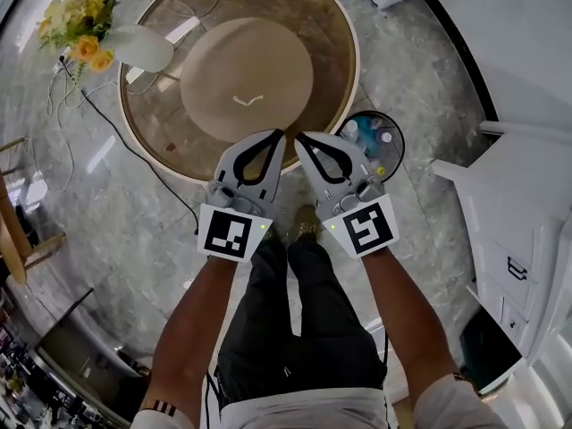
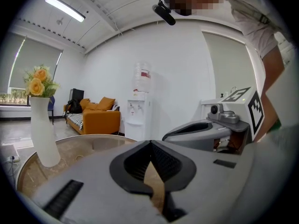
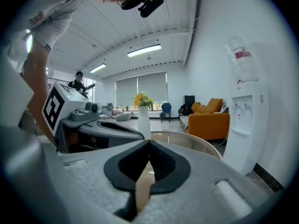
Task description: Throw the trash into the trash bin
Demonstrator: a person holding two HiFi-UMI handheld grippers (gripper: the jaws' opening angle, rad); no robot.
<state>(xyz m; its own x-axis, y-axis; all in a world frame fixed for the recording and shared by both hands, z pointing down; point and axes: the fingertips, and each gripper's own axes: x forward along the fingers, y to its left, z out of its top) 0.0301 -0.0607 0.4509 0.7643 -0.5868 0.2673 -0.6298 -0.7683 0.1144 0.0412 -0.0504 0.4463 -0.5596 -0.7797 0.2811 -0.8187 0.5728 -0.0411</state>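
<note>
A small round black trash bin stands on the floor just right of the round table and holds bottles and other rubbish. My left gripper and right gripper are held side by side in front of me, over the table's near edge, with the bin just to the right gripper's right. Both are shut, tips meeting, and nothing is between the jaws in the left gripper view or the right gripper view. A small white bent scrap lies on the tabletop.
The round glass table carries a white vase of yellow flowers. A black cable trails over the marble floor at left. White cabinets stand at right. An orange sofa and water dispenser stand by the far wall.
</note>
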